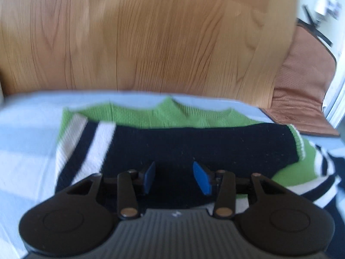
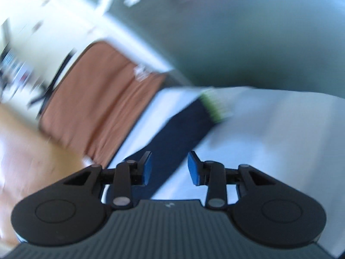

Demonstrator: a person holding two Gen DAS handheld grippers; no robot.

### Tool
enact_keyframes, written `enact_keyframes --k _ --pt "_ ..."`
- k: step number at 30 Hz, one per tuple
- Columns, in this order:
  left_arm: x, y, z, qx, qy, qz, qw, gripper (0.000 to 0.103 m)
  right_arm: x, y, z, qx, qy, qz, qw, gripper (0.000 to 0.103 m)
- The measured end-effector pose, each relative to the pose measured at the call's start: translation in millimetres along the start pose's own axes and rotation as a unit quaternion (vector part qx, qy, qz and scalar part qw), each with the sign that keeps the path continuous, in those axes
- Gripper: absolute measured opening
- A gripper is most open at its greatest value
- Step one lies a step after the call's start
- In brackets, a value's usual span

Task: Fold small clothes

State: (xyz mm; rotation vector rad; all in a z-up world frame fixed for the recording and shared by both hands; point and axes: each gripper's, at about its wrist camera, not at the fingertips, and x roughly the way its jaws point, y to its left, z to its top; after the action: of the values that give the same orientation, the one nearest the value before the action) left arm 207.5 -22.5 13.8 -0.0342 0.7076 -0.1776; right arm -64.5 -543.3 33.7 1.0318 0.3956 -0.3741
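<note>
Your left gripper (image 1: pixel 174 178) sits over the near part of the sweater (image 1: pixel 194 146), jaws spread, nothing between the blue pads (image 1: pixel 201 178). Whether the pads touch the knit, I can't tell.

The sweater lies flat on the bed (image 1: pixel 25 129), near its far edge. A dark navy sleeve (image 1: pixel 215 142) is folded across the green body, cuff toward the right. White and navy stripes show at the left shoulder and again at the right. The green V-neck (image 1: pixel 179 110) is just short of the far edge. Beyond it is a wood floor (image 1: pixel 151 43), with a brown mat (image 1: pixel 301 82) off the far right corner.

Your right gripper (image 2: pixel 169 168) also has its jaws spread, holding nothing. This view is heavily blurred. A navy sleeve (image 2: pixel 179 133) runs from between the fingers toward the far edge of the bed (image 2: pixel 269 140), ending in a green-and-white cuff (image 2: pixel 212 105). Sleeve contact can't be told. The mat (image 2: pixel 103 99) lies beyond the bed's left edge.
</note>
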Motion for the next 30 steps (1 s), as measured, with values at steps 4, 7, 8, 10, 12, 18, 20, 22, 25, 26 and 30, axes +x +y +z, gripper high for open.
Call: enact_keyframes --k 4,7,8,10,12,18,20,22,25,26,30 --pt "1.4 -6.5 -1.3 0.024 -0.003 0.012 0.9996 0.043 21.3 -7.8 -1.5 0.038 -0.005 0.006 0.999 0.04" --pt "2.6 -4.2 0.0 0.015 -0.003 0.005 0.9999 0.043 38.1 1.7 0.4 0.022 -0.02 0.002 1.0 0.04" --pt "3.3 -4.0 0.4 0.014 -0.003 0.004 0.9999 0.043 44.4 5.9 2.0 0.01 -0.017 0.0 1.0 0.033" --pt "2.0 -4.2 -0.3 0.015 -0.003 0.002 0.9999 0.044 52.2 11.5 9.7 -0.003 0.002 -0.013 1.0 0.009" --pt "-1.8 -0.7 0.0 0.009 -0.004 -0.008 0.9999 0.046 51.4 37.6 6.7 -0.039 -0.003 0.007 0.999 0.009" --pt "-32.0 38.5 15.8 -0.07 -0.047 -0.055 0.995 0.049 43.6 189.1 -33.5 -0.212 0.012 0.138 0.967 0.009" --pt "-41.2 57.2 21.2 -0.101 -0.059 -0.053 0.9917 0.05 45.0 246.6 -62.0 -0.264 0.022 0.188 0.946 0.009" --pt "-48.3 77.7 24.7 -0.131 -0.065 -0.047 0.9881 0.052 47.9 296.8 -100.1 -0.307 0.047 0.24 0.92 0.009" --pt "-51.9 108.4 27.9 -0.182 -0.065 -0.053 0.9797 0.052 59.1 346.5 -168.8 -0.358 0.102 0.29 0.882 0.009" --pt "-51.6 117.6 28.8 -0.198 -0.064 -0.057 0.9763 0.052 66.5 355.6 -193.1 -0.369 0.125 0.299 0.871 0.009" --pt "-49.9 146.0 25.8 -0.246 -0.06 -0.055 0.9659 0.052 101.9 350.1 -281.3 -0.402 0.208 0.286 0.844 0.009"
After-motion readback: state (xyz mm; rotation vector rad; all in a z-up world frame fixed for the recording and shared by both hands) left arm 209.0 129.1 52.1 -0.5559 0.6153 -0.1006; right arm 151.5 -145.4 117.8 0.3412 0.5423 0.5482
